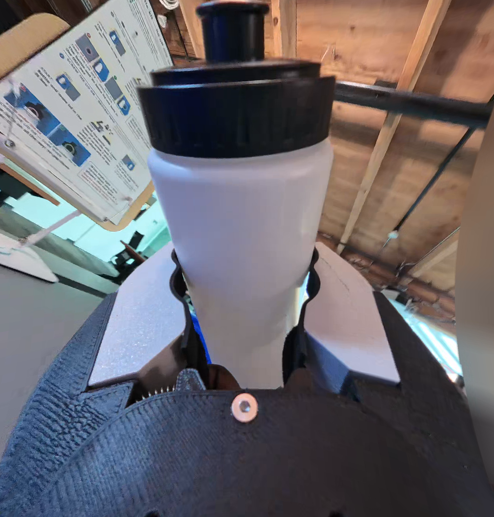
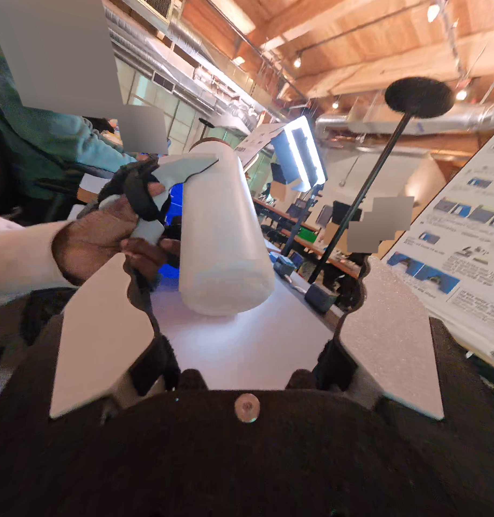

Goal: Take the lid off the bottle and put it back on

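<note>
In the left wrist view, the left gripper (image 1: 244, 282) has its fingers (image 1: 145, 302) closed on the white bottle (image 1: 240, 223), one pressing each side of the body, so the bottle fills the middle of the frame and points toward 12 o'clock. The black lid (image 1: 234, 117) sits on the bottle's top, its spout at the very top edge. An instruction board (image 1: 80, 112) leans at 10 o'clock under wooden ceiling beams. In the right wrist view, the right gripper (image 2: 247, 282) is spread wide and holds nothing, its fingers (image 2: 100, 321) well apart at 9 and 3 o'clock. Beyond them at 12 o'clock the bottle (image 2: 223, 232) is tilted, its base toward the camera just above the white bench (image 2: 240, 349); the left gripper (image 2: 212, 165) clasps it from 10 o'clock, held by a hand (image 2: 97, 240). A black stand (image 2: 360, 193) rises at 1 o'clock.
</note>
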The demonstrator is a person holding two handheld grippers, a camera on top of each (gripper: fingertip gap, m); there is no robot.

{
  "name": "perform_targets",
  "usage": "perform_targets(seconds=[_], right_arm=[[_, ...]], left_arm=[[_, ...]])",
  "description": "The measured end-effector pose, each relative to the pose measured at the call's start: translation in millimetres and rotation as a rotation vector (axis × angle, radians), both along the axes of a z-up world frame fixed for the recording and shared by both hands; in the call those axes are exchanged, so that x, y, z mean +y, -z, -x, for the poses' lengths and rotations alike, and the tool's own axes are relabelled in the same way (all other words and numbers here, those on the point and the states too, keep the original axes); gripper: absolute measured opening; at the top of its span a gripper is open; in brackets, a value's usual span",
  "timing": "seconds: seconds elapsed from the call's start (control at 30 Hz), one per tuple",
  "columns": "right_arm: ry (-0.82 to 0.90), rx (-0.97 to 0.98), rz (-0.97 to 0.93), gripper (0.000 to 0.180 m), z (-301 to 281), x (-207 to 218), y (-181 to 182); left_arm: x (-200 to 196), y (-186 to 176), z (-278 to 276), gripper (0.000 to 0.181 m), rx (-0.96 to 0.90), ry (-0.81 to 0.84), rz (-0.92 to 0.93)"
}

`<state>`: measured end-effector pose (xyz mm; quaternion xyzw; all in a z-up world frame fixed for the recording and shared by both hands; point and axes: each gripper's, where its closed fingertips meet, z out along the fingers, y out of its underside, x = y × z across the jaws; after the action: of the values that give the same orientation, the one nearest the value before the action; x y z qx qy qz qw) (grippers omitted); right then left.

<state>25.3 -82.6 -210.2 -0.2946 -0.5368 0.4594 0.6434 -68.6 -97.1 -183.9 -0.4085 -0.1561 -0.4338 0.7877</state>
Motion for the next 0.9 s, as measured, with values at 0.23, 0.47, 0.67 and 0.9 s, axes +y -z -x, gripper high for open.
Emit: perform_targets(seconds=[0.23, 0.47, 0.67, 0.9], right_arm=[[0.183, 0.158, -0.394, 0.132, 4.5, -22.1, -7.2], [0.214, 0.116, -0.463, 0.104, -3.6, -26.2, -4.9], [0.269, 0.142, -0.572, 0.104, -13.8, -31.9, -23.1], [0.465, 0.161, -0.678, 0.104, -48.3, -0.3, -59.8]], left_arm=[[9.5, 2.9, -26.0, 0.086, -0.255, 0.306, 0.061], [17.9, 6.5, -43.6, 0.087, -0.293, 0.408, 0.096], [15.9, -13.5, -55.7, 0.088, -0.232, 0.510, 0.026], [8.4, -18.5, -52.7, 0.103, -0.085, 0.461, -0.015]])
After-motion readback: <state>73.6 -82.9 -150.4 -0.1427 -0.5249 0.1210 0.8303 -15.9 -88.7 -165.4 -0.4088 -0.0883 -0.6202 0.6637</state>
